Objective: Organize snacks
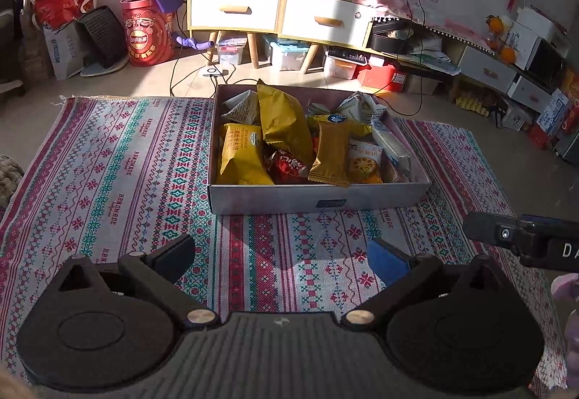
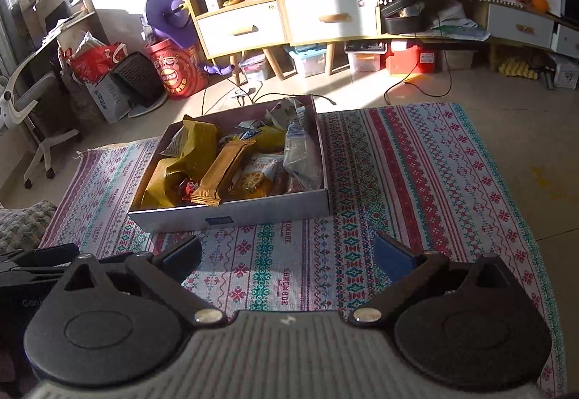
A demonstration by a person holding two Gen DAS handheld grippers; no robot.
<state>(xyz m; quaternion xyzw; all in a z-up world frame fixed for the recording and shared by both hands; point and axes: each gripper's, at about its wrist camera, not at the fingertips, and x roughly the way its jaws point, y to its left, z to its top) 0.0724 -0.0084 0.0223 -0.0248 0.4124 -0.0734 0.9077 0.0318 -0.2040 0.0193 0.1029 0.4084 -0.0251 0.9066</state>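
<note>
A shallow grey cardboard box (image 1: 318, 199) sits on a patterned cloth and holds several snack packets: yellow bags (image 1: 284, 116), a red packet (image 1: 287, 165) and a tan bar wrapper (image 1: 331, 154). The box also shows in the right wrist view (image 2: 260, 210), with the tan bar wrapper (image 2: 222, 172) lying across the pile. My left gripper (image 1: 284, 254) is open and empty, hovering over the cloth in front of the box. My right gripper (image 2: 287, 256) is open and empty, also in front of the box. Part of the right gripper (image 1: 521, 239) shows at the right edge of the left wrist view.
The patterned cloth (image 1: 119, 167) covers the floor around the box. Behind it stand a wooden shelf with white drawers (image 1: 235, 9), a red drum (image 1: 146, 33), cables (image 1: 202, 73) and storage bins (image 1: 289, 55). An office chair (image 2: 29, 109) stands at far left.
</note>
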